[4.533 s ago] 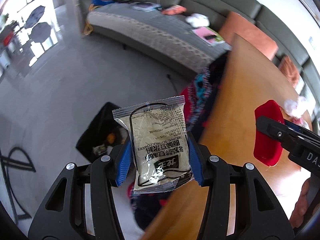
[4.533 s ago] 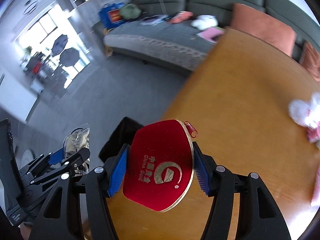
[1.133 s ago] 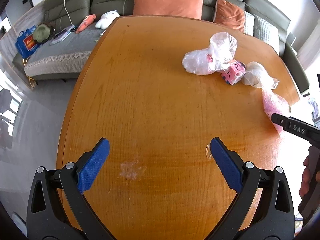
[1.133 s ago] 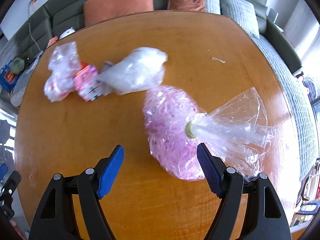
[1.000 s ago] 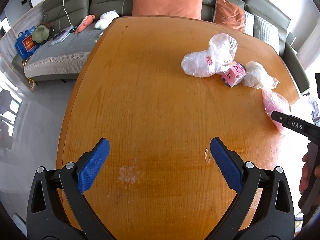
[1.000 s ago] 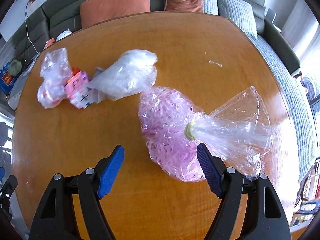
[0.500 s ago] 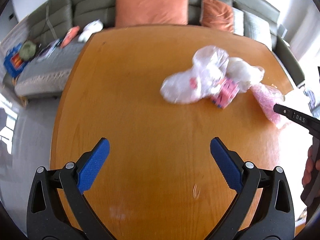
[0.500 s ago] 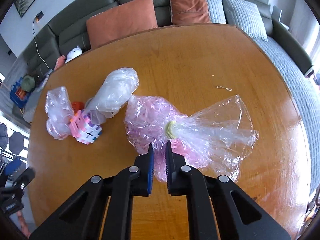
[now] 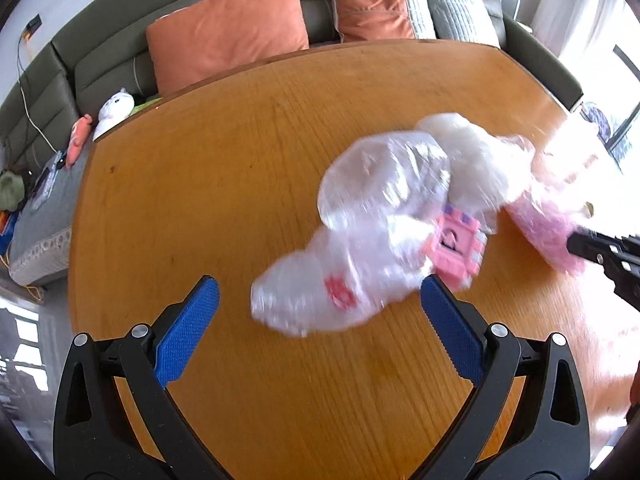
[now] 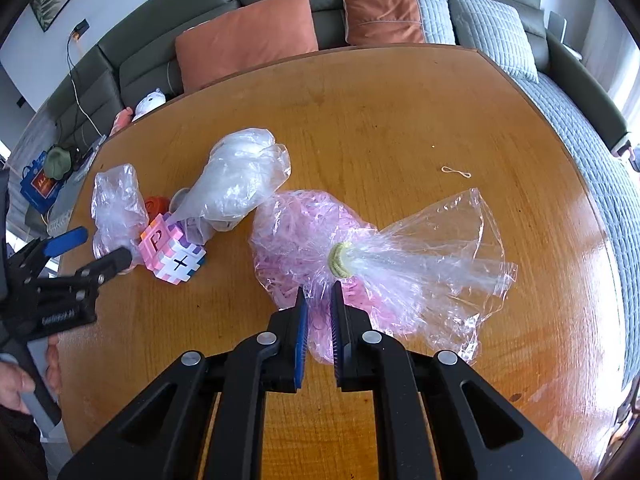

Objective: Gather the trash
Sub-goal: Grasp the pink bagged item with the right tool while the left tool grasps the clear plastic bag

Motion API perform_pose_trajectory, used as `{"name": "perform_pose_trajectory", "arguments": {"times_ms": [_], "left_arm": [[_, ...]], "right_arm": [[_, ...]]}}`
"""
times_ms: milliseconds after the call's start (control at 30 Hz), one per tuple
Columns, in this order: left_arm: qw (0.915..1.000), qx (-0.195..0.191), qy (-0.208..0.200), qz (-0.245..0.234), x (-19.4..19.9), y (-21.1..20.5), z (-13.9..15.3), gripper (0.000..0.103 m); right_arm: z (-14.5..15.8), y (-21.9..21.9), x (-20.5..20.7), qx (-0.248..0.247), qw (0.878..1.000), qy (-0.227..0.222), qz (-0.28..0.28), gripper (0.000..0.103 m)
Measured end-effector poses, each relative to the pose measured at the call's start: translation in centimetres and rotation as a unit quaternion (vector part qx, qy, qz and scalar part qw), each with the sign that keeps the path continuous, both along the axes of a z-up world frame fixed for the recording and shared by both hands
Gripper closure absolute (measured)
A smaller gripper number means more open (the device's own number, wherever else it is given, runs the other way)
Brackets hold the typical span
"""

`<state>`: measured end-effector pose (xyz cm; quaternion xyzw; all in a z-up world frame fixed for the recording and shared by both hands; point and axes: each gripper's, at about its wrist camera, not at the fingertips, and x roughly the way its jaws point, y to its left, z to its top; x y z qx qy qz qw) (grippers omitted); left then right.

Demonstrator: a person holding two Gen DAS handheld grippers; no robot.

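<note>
Behind the round wooden table (image 10: 400, 120), orange cushions (image 10: 244, 36) line a grey-green sofa (image 9: 100, 56). Only the right wrist view shows the right gripper (image 10: 318, 300) pinched shut on the pink-filled plastic bag (image 10: 304, 232) at frame centre. In the left view, the left gripper (image 9: 318, 300) gapes wide and empty around a crumpled clear bag (image 9: 360, 248) beside a pink puzzle cube (image 9: 456, 246).

Bright daylight enters from three o'clock, glaring off the table (image 10: 552, 344) there. The left wrist view is motion-blurred; the right is sharp. Fisheye bending darkens both rims.
</note>
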<state>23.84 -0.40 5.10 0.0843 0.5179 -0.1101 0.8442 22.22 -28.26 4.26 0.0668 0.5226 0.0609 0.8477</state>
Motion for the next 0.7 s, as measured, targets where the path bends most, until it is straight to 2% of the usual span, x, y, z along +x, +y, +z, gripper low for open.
{"name": "perform_pose_trajectory", "arguments": {"times_ms": [67, 100, 133, 167, 300, 567, 700], "left_arm": [[0.9998, -0.018, -0.003, 0.007, 0.4, 0.3, -0.1, 0.006], [0.9996, -0.025, -0.004, 0.014, 0.6, 0.5, -0.2, 0.009], [0.9995, -0.025, -0.003, 0.019, 0.7, 0.6, -0.4, 0.015], [0.9994, -0.025, -0.001, 0.022, 0.7, 0.8, -0.6, 0.029], [0.9982, -0.042, -0.001, 0.042, 0.2, 1.6, -0.5, 0.039], [0.9949, -0.081, -0.005, 0.061, -3.2, 3.1, 1.3, 0.040], [0.9945, -0.084, -0.015, 0.060, -5.3, 3.2, 2.5, 0.040]], "right_arm": [[0.0, 0.2, 0.0, -0.003, 1.000, 0.000, -0.001, 0.092], [0.0, 0.3, -0.2, -0.003, 1.000, 0.000, -0.002, 0.092], [0.0, 0.3, -0.2, -0.003, 1.000, 0.000, -0.003, 0.092], [0.1, 0.4, -0.3, -0.004, 1.000, 0.000, -0.005, 0.092], [0.4, 0.3, -0.5, -0.003, 1.000, -0.001, -0.012, 0.092], [1.9, 0.4, -2.7, 0.002, 1.000, -0.015, -0.017, 0.092], [2.8, 0.8, -4.3, 0.008, 1.000, -0.021, -0.011, 0.092]]}}
